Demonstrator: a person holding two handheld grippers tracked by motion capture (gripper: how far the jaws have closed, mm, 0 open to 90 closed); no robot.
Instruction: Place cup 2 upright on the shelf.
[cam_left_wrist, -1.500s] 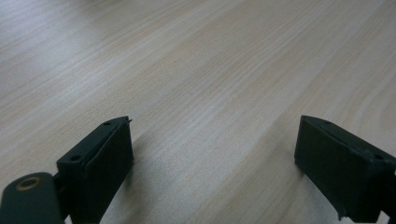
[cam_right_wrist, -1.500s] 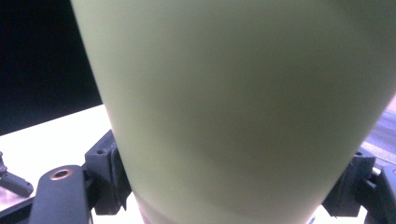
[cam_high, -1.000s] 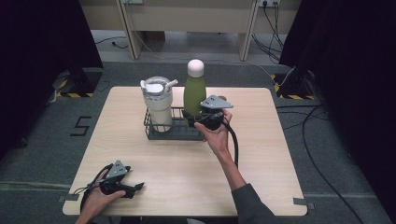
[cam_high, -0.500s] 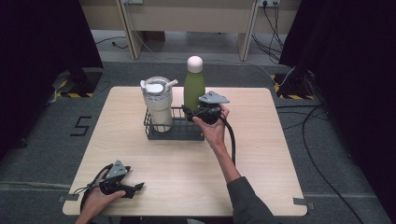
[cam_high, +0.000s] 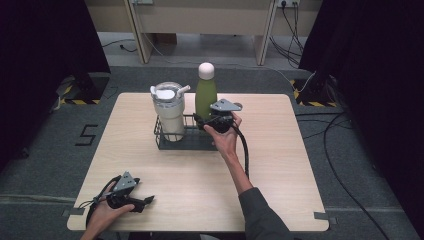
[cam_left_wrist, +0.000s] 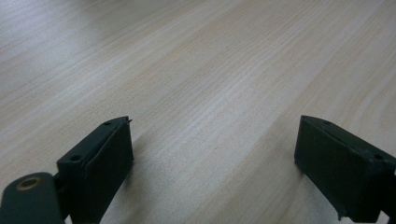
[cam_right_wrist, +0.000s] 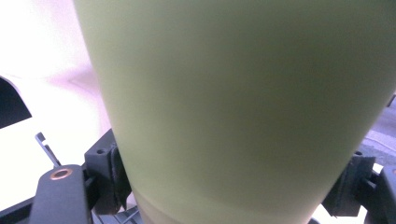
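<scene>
A green bottle (cam_high: 205, 97) with a white cap stands upright at the right end of a black wire basket (cam_high: 165, 144) in the middle of the table. My right gripper (cam_high: 202, 120) is shut on its lower body from the right. In the right gripper view the green bottle (cam_right_wrist: 233, 102) sits between the jaws of the right gripper (cam_right_wrist: 233, 186). The hand hides the bottle's base. A white tumbler (cam_high: 169, 112) with a lid and handle stands in the basket's left part. My left gripper (cam_high: 145, 201) lies open on the table at the front left, and nothing lies between the jaws of the left gripper (cam_left_wrist: 215, 128).
The light wooden table (cam_high: 280, 165) has bare room to the right and in front of the basket. Dark curtains stand on both sides, with cables on the floor at the right and desk legs beyond the far edge.
My right hand has shifted a little left and down with the green bottle, closer to the basket. The left hand has stayed where it was.
</scene>
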